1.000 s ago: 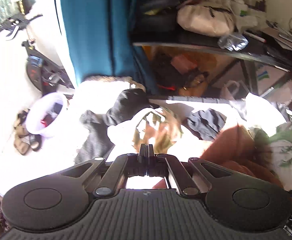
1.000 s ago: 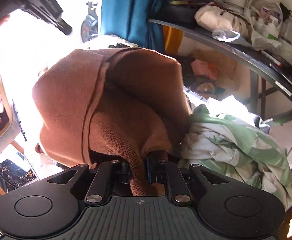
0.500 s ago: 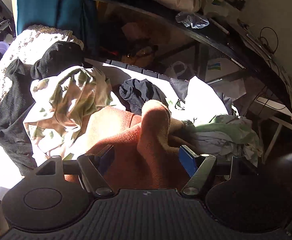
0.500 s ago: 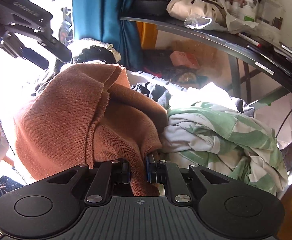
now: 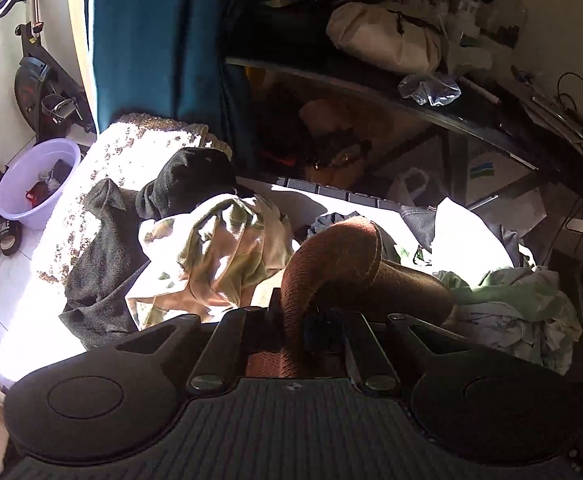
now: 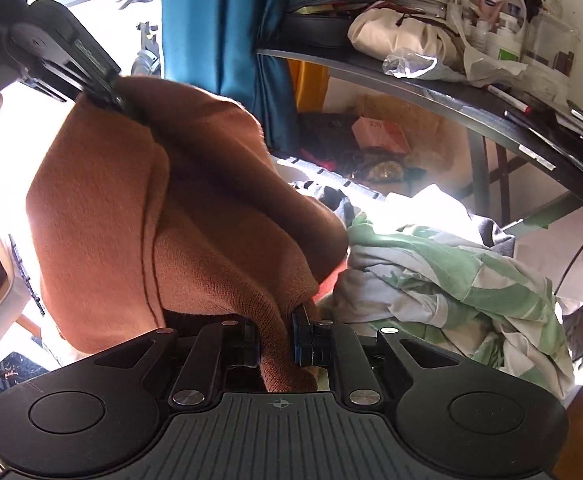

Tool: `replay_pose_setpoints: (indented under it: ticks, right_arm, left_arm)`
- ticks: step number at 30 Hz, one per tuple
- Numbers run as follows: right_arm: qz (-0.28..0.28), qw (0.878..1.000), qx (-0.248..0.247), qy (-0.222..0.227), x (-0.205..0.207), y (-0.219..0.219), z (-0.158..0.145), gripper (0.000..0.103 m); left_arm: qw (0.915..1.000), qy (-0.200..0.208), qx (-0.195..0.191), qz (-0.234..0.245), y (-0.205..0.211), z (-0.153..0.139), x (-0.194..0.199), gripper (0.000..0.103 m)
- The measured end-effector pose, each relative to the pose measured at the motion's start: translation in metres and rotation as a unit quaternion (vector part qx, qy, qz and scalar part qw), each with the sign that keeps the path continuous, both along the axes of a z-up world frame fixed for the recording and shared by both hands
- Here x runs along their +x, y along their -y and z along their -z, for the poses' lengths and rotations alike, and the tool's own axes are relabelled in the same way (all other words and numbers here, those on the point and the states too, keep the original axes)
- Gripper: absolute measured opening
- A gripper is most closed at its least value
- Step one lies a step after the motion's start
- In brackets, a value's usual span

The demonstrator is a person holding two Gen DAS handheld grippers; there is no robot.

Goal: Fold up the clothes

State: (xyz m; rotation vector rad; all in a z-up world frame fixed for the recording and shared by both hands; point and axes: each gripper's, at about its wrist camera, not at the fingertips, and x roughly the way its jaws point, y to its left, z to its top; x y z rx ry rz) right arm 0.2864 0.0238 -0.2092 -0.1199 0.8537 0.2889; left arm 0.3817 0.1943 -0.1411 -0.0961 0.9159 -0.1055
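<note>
Low in the right wrist view, the right gripper (image 6: 276, 340) pinches a fold of the brown sweater (image 6: 131, 216), which fills the left half of that frame. At upper left the left gripper (image 6: 109, 96) clamps another edge; in its own view it sits at bottom centre (image 5: 297, 324), closed on the knit (image 5: 331, 256). Beyond lie a green garment (image 6: 463, 280), a camouflage garment (image 5: 215, 256), a black garment (image 5: 99, 264), then a teal curtain (image 5: 151, 36) and a desk (image 6: 431, 88) at top.
</note>
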Motion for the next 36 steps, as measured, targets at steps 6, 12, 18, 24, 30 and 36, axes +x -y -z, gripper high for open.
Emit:
replay_pose_setpoints:
  ticks: [6, 12, 18, 24, 30, 36]
  right_arm:
    - [0.031, 0.999, 0.009, -0.018, 0.007, 0.007, 0.008, 0.012]
    - [0.053, 0.998, 0.016, -0.034, 0.021, 0.012, 0.013, 0.011]
    - [0.058, 0.996, 0.027, -0.063, 0.026, 0.013, 0.029, 0.011]
    - [-0.028, 0.997, -0.056, -0.04, 0.015, -0.018, 0.042, 0.049]
    - [-0.079, 0.99, -0.101, -0.051, 0.028, -0.047, 0.072, 0.059]
    - [-0.046, 0.992, -0.061, -0.104, 0.057, -0.048, 0.067, 0.008]
  left_arm:
    - [0.9941, 0.058, -0.01, -0.091, -0.068, -0.046, -0.024, 0.008]
    - [0.993, 0.035, -0.006, -0.113, -0.083, -0.028, -0.038, 0.008]
    - [0.9937, 0.014, -0.027, -0.108, -0.083, -0.011, -0.049, 0.008]
    - [0.9949, 0.016, -0.036, -0.093, -0.081, -0.01, -0.057, 0.008]
    - [0.9923, 0.051, -0.041, -0.105, -0.086, -0.036, -0.069, 0.008]
    - [0.9861, 0.108, -0.043, -0.118, -0.102, -0.086, -0.082, 0.008]
